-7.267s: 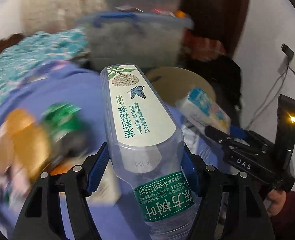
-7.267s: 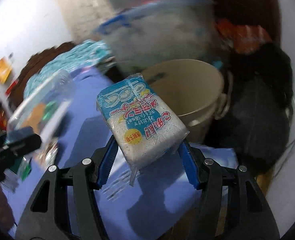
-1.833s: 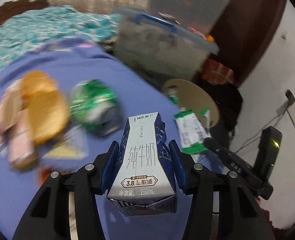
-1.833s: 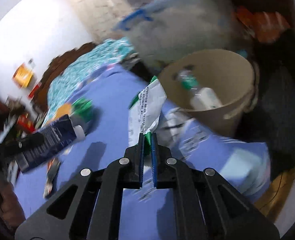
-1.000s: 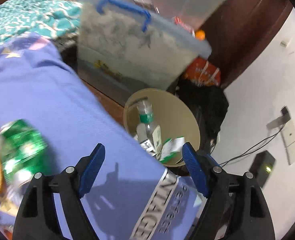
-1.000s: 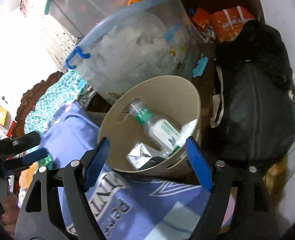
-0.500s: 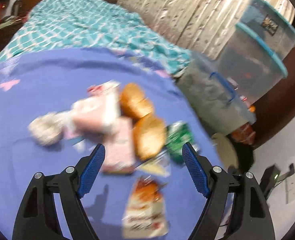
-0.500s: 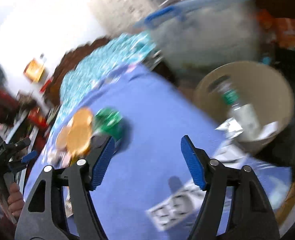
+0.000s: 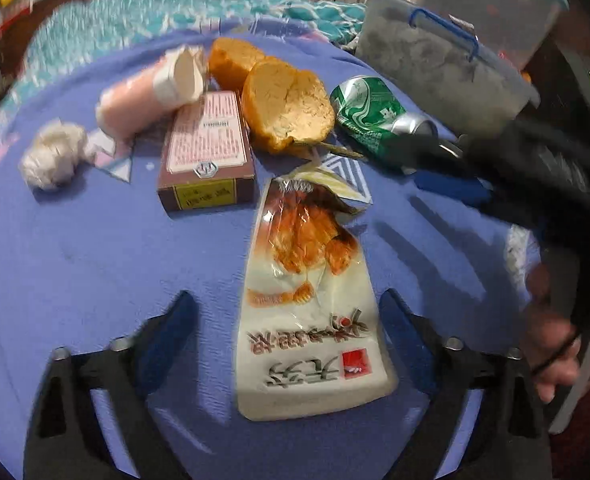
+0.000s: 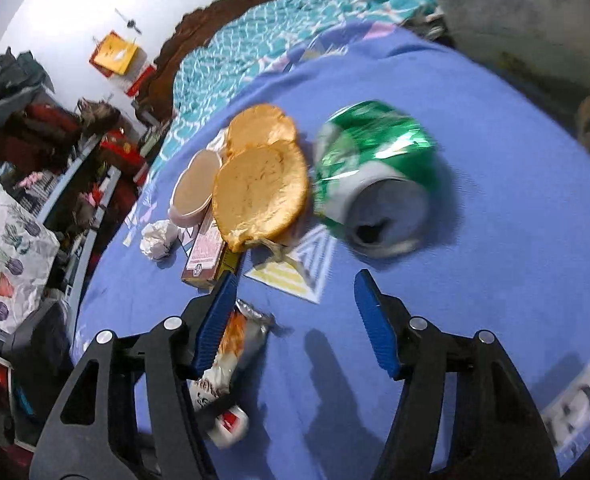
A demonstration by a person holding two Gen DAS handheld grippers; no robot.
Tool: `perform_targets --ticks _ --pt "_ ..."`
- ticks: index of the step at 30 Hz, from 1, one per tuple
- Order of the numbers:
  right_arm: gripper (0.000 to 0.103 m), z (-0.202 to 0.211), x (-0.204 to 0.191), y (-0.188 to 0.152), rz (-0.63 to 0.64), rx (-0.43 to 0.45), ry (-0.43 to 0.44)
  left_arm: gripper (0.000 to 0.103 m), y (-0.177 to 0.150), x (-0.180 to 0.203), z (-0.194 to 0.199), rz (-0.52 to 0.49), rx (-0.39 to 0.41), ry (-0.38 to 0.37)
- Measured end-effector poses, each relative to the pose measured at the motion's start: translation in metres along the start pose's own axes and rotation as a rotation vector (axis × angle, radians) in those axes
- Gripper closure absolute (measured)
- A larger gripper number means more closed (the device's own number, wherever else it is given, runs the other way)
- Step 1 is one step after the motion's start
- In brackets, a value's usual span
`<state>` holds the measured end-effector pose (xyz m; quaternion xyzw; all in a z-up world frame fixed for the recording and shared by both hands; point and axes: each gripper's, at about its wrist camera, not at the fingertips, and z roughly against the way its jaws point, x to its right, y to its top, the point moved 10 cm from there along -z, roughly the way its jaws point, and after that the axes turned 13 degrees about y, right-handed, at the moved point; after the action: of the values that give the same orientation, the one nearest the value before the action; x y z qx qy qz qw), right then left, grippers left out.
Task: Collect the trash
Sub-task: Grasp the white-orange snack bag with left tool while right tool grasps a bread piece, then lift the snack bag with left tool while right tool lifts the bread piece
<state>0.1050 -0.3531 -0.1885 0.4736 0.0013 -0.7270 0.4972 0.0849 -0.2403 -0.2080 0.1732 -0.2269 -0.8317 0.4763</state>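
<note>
Glossy snack wrapper (image 9: 309, 300) lay flat on blue sheet (image 9: 95, 264), framed by left gripper (image 9: 287, 312), jaws closing, empty. Crushed green can (image 10: 371, 172) sat ahead of right gripper (image 10: 295, 292), likewise closing, empty. Could skid off film; could nudge can rolling.

Surfaces here: the snack wrapper (image 9: 307, 300) is glossy crinkled plastic film, the green can (image 10: 369, 172) at about 1 o'clock from it is shiny dented metal. The brown box (image 9: 209, 148) looks like matt cardboard. Everything sits on soft matt purple cloth (image 9: 95, 248). The tissue wad (image 9: 53, 154) is crumpled paper.
</note>
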Motion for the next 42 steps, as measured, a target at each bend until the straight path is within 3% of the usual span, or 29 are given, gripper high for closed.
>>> perform_targets --ticks 6,10,12,15,19,28,31,32,33,35,37,42 --pt "0.039 -0.052 -0.003 0.013 -0.084 -0.027 0.011 0.038 -0.005 -0.031 0.002 0.046 -0.005 -0.019" --pt "0.042 -0.07 0.003 0.028 -0.156 0.033 0.025 0.037 -0.011 -0.073 0.005 0.144 -0.005 -0.016" --pt "0.073 -0.077 0.005 0.031 -0.178 0.03 0.012 0.037 -0.014 -0.084 0.009 0.167 -0.007 -0.025" --pt "0.089 -0.084 0.01 0.027 -0.204 0.016 -0.001 0.037 -0.019 -0.091 0.014 0.17 -0.003 -0.035" --pt "0.09 -0.07 0.004 0.01 -0.188 -0.005 0.006 0.037 -0.023 -0.091 0.019 0.171 0.005 -0.061" --pt "0.091 0.011 -0.014 -0.07 0.046 -0.085 -0.036 0.036 -0.032 -0.109 0.033 0.233 0.007 -0.122" --pt "0.087 0.036 -0.01 -0.083 0.12 -0.04 -0.118 0.029 -0.033 -0.112 0.033 0.252 -0.003 -0.112" --pt "0.08 0.042 -0.009 -0.084 0.127 -0.017 -0.13 0.027 -0.032 -0.112 0.031 0.254 -0.007 -0.101" --pt "0.052 0.047 -0.008 -0.085 0.126 -0.004 -0.134 0.024 -0.031 -0.112 0.03 0.254 -0.013 -0.096" --pt "0.012 0.056 -0.009 -0.085 0.13 0.045 -0.134 0.015 -0.033 -0.11 0.026 0.26 -0.036 -0.09" --pt "0.013 0.062 -0.016 -0.087 0.166 0.08 -0.142 0.014 -0.032 -0.107 0.026 0.257 -0.04 -0.09" --pt "0.012 0.051 -0.024 -0.094 0.247 0.035 -0.196 0.014 -0.028 -0.103 0.022 0.238 -0.037 -0.061"
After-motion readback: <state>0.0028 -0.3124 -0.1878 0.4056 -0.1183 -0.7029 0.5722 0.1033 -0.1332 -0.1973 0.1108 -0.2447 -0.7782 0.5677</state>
